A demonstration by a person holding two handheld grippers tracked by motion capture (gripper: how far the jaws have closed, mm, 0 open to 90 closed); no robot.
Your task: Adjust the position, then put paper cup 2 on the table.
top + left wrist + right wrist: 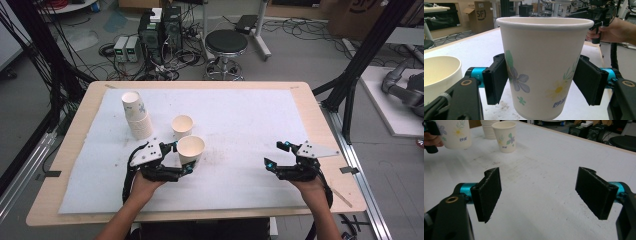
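Clearly the left tool (182, 157) pinches a flowered paper cup (190, 149), a pad on either side of its wall. That cup stands upright, mouth up, near the white worktop (240, 115) centre, with a second cup (182, 126) at its eleven o'clock. At four o'clock, the right tool (275, 154) gapes wide, holding nothing.

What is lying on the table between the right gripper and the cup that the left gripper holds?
Nothing: in the high view the white mat is bare between the right gripper and the held cup; the right gripper view agrees, showing faint stains.
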